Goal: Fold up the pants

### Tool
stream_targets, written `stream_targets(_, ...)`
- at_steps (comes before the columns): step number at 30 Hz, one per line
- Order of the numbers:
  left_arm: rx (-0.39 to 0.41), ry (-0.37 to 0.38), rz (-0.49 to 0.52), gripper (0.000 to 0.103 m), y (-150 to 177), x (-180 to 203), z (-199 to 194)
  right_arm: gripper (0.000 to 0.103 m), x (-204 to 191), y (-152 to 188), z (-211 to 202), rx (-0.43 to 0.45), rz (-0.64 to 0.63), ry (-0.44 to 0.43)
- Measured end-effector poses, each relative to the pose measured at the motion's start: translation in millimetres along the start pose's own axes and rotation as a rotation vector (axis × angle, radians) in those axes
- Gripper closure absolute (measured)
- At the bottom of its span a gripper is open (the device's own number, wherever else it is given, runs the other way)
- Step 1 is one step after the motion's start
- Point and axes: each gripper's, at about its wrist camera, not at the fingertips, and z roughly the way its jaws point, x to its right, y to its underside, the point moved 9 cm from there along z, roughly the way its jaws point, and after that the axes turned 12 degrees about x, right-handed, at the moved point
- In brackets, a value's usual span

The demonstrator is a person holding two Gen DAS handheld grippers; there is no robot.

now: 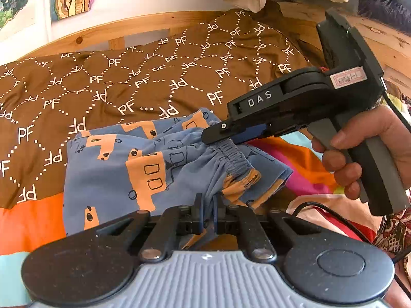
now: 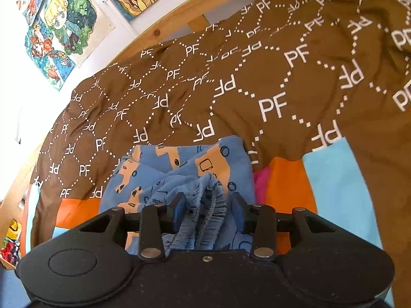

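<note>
I hold both tools angled down over the bed [image 1: 372,38], each nose tipped toward the pants [image 1: 110,174]. My right hand [image 1: 370,159] wraps the grey pistol grip at about 3 o'clock in the left wrist view, fingers curled round the handle, the tool's black body reaching in toward 9 o'clock.

The left tongs [image 1: 206,211] stand together, pinched on a thin fold of the pants' blue cloth at the near edge; the cloth runs up from between them. The right tongs [image 2: 208,205] stand partly apart, one to each side of the gathered elastic waistband [image 2: 205,205]. In the right wrist view the bunched waistband fills the gap and meets both inner faces, so I read them as clamped on it. In the left wrist view the same tongs [image 1: 218,138] bear on the waistband from above, at about 1 o'clock from the left tongs.

The pants, blue with orange blocks and small black outlines, lie crumpled on the bed, partly on the brown quilt [image 1: 154,77] printed with white "PF" and partly on a sheet [image 1: 28,220] of orange, pink and pale blue. The waistband end is lifted toward me; the rest spreads toward 10 o'clock. A wooden bed frame curves behind the quilt, with coloured drawings [image 2: 64,28] on the white wall at 11 o'clock.
</note>
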Motion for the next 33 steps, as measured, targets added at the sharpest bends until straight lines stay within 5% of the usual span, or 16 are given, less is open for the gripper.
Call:
stream_targets(5,0.010,-0.011,-0.007,0.099,0,0,0,0.085,-2,5,-5,0.020,-0.016,0.005)
stream_targets(9,0.019,-0.005,-0.013,0.100,-3,1,-3,0.093,-6,2,-13,0.049,-0.033,-0.006)
stream_targets(19,0.080,0.098,-0.099,0.100,-18,11,-14,0.094,-9,-22,-39,0.111,-0.014,0.001)
stream_targets(22,0.044,0.104,-0.070,0.100,-9,19,-4,0.093,-1,-19,-41,0.094,-0.035,0.034)
stream_targets(26,-0.013,0.111,-0.077,0.097,6,21,7,0.080,15,2,-30,0.040,-0.095,0.120)
stream_targets(27,-0.010,0.119,-0.081,0.094,4,20,4,0.079,16,4,-31,0.048,-0.103,0.127)
stream_targets(30,0.019,0.134,-0.082,0.054,-4,14,-9,0.068,12,3,-37,0.079,-0.159,0.141)
stream_targets(33,0.038,0.092,-0.106,0.046,-11,1,-20,0.056,3,-1,-45,0.102,-0.271,0.158)
